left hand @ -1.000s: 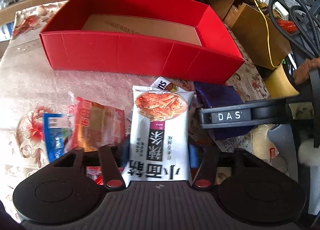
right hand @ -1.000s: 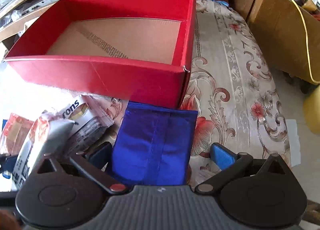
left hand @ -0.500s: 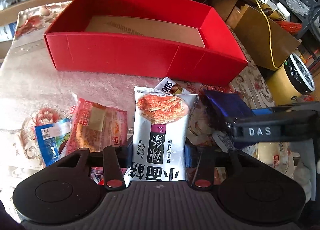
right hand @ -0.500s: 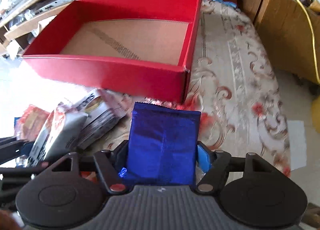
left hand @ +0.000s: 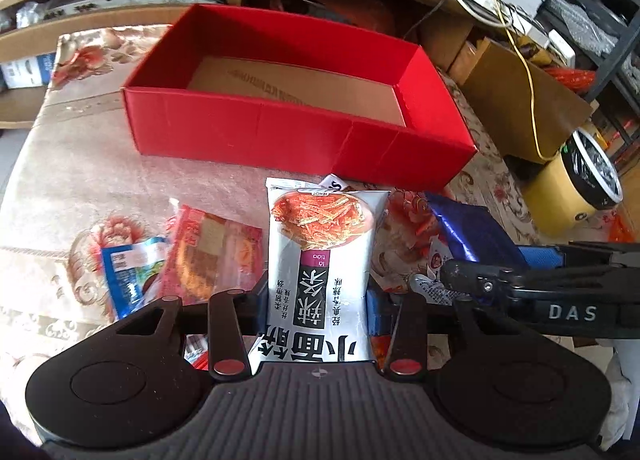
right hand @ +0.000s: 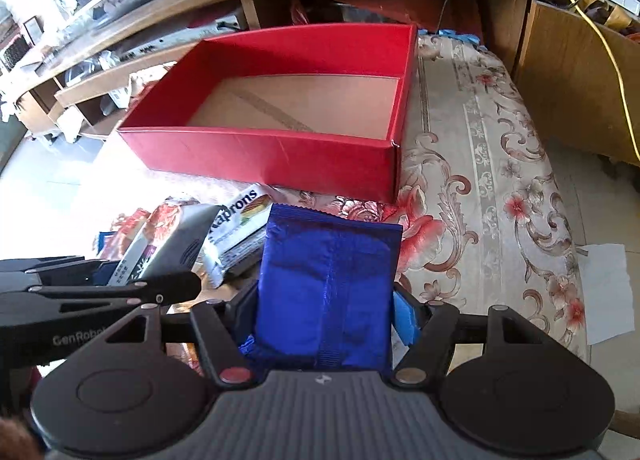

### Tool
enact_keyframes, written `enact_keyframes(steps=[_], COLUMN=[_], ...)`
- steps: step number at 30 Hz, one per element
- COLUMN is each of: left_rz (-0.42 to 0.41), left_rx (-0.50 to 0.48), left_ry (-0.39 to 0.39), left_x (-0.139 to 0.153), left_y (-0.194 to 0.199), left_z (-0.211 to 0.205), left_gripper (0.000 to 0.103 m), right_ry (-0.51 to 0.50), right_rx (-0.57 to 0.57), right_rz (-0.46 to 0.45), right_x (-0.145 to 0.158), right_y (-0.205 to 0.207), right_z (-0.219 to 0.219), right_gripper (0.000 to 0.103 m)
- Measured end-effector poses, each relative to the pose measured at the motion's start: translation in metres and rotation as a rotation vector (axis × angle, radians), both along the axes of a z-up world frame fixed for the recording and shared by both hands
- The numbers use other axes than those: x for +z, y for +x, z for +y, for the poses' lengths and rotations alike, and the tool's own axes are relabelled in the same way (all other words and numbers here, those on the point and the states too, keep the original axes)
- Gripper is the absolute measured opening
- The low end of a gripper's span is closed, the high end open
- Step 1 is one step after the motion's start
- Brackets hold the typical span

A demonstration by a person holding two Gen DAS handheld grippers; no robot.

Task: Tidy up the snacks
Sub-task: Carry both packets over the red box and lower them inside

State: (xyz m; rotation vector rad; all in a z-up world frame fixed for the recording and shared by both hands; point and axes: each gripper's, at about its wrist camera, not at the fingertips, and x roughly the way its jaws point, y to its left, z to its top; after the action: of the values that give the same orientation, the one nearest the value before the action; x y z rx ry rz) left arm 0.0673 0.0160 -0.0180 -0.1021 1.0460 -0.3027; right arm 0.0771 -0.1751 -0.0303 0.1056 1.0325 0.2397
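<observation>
I've got the white noodle-snack packet (left hand: 320, 272) pinched in my left gripper (left hand: 318, 302) and the blue pouch (right hand: 326, 292) clamped in my right gripper (right hand: 324, 314), both lifted just short of the empty red box (right hand: 260, 156), so next I carry them over its near wall and release.

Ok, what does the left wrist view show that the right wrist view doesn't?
Left wrist only: the left gripper clamped on the white spicy-strip packet, the full red-orange packet, the blue-and-white packet, and a yellow bin.

Right wrist only: the right gripper clamped on the blue packet, and the Kaprons packet face.

Both: the red box, with no snacks in it, and the floral cloth.
</observation>
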Motion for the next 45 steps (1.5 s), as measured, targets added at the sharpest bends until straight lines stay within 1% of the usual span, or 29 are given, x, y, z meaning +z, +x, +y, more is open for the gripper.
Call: enact_keyframes(steps=[4, 7, 12, 16, 19, 26, 32, 38, 42, 45], left_rz=[-0.016, -0.044, -0.092, -0.133, -0.132, -0.164, -0.175, -0.192, -0.193, -0.174], left_rx=[0.041, 0.055, 0.052, 0.052, 0.06, 0.069, 0.084, 0.08, 0.081, 0.09], left_ry=[-0.005, 0.016, 0.027, 0.03, -0.003, -0.005, 0.009, 0.048, 0.063, 0.076], left_x=[0.012, 0.024, 0.041, 0.048, 0.047, 0.051, 0.047, 0.037, 0.026, 0.013], left_y=[-0.005, -0.007, -0.001, 0.013, 0.033, 0.07, 0.101, 0.131, 0.147, 0.157], left_z=[0.005, 0.002, -0.008, -0.008, -0.005, -0.009, -0.011, -0.017, -0.016, -0.015], left_gripper=[0.05, 0.05, 0.05, 0.05, 0.05, 0.05, 0.05, 0.049, 0.049, 0.048], right_ry=[0.021, 0.043, 0.079, 0.09, 0.083, 0.093, 0.095, 0.102, 0.101, 0.092], right_rx=[0.005, 0.011, -0.003, -0.01, -0.02, -0.055, -0.065, -0.09, -0.093, -0.086], right_rz=[-0.043, -0.067, -0.118, -0.146, -0.158, -0.173, -0.179, -0.162, -0.155, -0.141], right_x=[0.01, 0.018, 0.036, 0.044, 0.047, 0.05, 0.048, 0.036, 0.028, 0.018], right_y=[-0.004, -0.005, -0.002, 0.012, 0.027, 0.069, 0.104, 0.139, 0.157, 0.169], right_z=[0.002, 0.003, 0.002, 0.008, 0.009, 0.006, 0.006, 0.003, 0.003, 0.007], right_gripper=[0.063, 0.063, 0.063, 0.063, 0.063, 0.063, 0.063, 0.063, 0.063, 0.063])
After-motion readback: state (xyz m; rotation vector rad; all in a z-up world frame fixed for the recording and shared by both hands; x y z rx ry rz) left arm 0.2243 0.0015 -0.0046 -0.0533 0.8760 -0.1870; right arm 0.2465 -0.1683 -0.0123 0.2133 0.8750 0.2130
